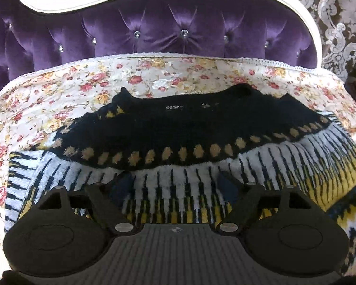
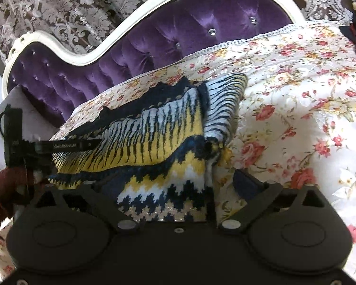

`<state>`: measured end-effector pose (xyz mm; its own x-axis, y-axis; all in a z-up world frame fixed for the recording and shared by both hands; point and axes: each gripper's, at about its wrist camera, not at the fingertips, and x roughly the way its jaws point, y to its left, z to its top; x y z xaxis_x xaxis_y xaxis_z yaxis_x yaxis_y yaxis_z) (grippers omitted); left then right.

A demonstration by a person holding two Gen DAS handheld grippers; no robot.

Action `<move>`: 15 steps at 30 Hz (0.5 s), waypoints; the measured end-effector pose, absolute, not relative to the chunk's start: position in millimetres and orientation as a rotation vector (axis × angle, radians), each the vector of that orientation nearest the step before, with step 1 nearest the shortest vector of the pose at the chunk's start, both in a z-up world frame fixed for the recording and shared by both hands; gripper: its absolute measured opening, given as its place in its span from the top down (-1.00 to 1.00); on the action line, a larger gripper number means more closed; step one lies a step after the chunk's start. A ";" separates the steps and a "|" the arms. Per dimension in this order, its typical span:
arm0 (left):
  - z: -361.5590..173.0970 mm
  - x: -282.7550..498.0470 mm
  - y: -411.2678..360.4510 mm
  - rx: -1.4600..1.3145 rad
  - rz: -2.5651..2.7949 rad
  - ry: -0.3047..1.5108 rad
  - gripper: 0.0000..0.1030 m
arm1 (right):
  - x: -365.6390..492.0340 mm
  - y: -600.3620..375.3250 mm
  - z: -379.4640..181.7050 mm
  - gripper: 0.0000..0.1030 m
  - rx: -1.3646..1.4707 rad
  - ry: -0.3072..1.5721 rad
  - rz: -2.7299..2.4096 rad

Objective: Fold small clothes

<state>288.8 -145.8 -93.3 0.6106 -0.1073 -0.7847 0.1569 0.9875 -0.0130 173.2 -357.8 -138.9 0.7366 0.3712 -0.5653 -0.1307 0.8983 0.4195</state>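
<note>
Both grippers, left (image 1: 175, 185) and right (image 2: 178, 182), gape over patterned sweater (image 1: 168, 128) on floral bedspread (image 1: 59, 87); purple headboard (image 1: 130, 28) beyond.

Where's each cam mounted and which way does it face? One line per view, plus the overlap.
Left wrist: on the left gripper, looking down over its open jaws at the patterned sweater and toward the purple headboard; only its own fingers show.
Right wrist: on the right gripper, jaws open, viewing the sweater's right edge obliquely; the left gripper and a dark red sleeve show at left.
Shared: sweater, floral bedspread, headboard.
</note>
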 end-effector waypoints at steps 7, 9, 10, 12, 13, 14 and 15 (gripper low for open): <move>-96.8 290.3 -142.4 0.033 -0.160 0.908 -0.60 | 180.4 -363.3 -139.6 -1.00 0.451 0.700 0.317; -96.6 291.4 -143.2 0.031 -0.159 0.916 -0.60 | 182.7 -370.0 -141.8 -1.00 0.511 0.692 0.343; -96.4 292.6 -143.3 0.029 -0.159 0.922 -0.60 | 185.0 -372.8 -143.1 -1.00 0.544 0.689 0.357; -96.5 293.6 -142.9 0.027 -0.162 0.928 -0.60 | 191.0 -377.5 -145.7 -1.00 0.601 0.683 0.380; -96.6 293.9 -142.3 0.024 -0.165 0.930 -0.60 | 195.5 -379.1 -146.5 -1.00 0.625 0.681 0.392; -96.6 294.0 -142.3 0.024 -0.166 0.931 -0.60 | 199.8 -380.1 -146.9 -1.00 0.641 0.679 0.400; -96.6 294.0 -142.5 0.025 -0.165 0.932 -0.60 | 204.3 -380.3 -147.1 -1.00 0.652 0.677 0.406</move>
